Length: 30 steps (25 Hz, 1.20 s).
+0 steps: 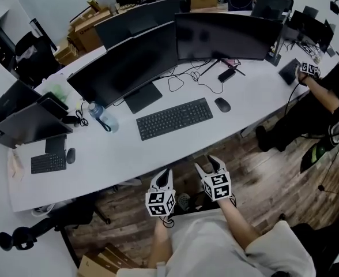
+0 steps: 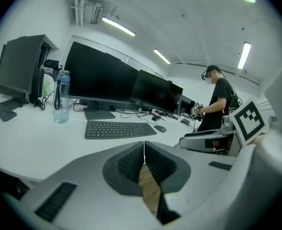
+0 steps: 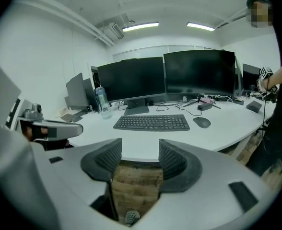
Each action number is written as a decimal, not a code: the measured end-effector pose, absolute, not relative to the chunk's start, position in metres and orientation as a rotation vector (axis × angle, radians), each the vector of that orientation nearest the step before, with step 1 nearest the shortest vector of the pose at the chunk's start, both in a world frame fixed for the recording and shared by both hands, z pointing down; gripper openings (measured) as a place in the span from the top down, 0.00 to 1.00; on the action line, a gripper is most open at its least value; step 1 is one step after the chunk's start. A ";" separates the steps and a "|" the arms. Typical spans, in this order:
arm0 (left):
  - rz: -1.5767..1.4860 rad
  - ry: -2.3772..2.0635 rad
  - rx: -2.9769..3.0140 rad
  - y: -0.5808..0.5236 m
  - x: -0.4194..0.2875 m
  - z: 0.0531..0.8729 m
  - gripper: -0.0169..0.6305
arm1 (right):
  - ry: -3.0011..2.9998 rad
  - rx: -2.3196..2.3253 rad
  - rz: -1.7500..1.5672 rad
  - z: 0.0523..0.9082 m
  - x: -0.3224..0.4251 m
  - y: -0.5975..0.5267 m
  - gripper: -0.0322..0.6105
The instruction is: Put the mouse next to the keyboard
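Black mouse (image 1: 222, 104): on the worktop (image 1: 158, 152), just right of the keyboard (image 1: 174, 118); probably light, hard and smooth.
Hold: across its two sides.
Left tongs (image 1: 166, 175): closed, empty.
Right tongs (image 1: 208, 164): apart, empty.

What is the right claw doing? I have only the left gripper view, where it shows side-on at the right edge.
Observer: The right claw is open, with nothing between its jaws; only wood floor shows through the gap.
Operator: Is it near the mouse yet?
Observer: No. From above, it and the left claw sit short of the desk's near edge, over the floor. The mouse lies farther in on the desk, just right of the keyboard.
Operator: Anything behind the monitors?
Observer: Yes. The head view shows cardboard boxes behind the monitors.
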<state>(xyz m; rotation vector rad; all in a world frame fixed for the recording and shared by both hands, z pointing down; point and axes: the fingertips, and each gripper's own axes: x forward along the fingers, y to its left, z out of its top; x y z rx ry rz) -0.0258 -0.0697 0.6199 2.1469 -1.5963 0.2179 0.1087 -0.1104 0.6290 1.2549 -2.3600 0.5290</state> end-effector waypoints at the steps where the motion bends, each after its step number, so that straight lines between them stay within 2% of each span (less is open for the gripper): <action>1: 0.207 -1.591 2.140 -0.070 -0.027 0.621 0.94 | -2.359 1.256 0.535 0.631 0.109 -0.110 0.57; 6: 0.203 -1.612 2.126 -0.069 -0.032 0.623 0.94 | -2.370 1.248 0.544 0.635 0.109 -0.105 0.61; 8: 0.203 -1.609 2.130 -0.069 -0.031 0.623 0.94 | -2.389 1.249 0.580 0.636 0.109 -0.108 0.68; 23: 0.229 -1.609 2.138 -0.077 -0.033 0.624 0.94 | -2.379 1.353 0.649 0.642 0.126 -0.121 0.94; 30: 0.225 -1.609 2.153 -0.081 -0.031 0.620 0.94 | -2.389 1.363 0.624 0.637 0.127 -0.122 0.95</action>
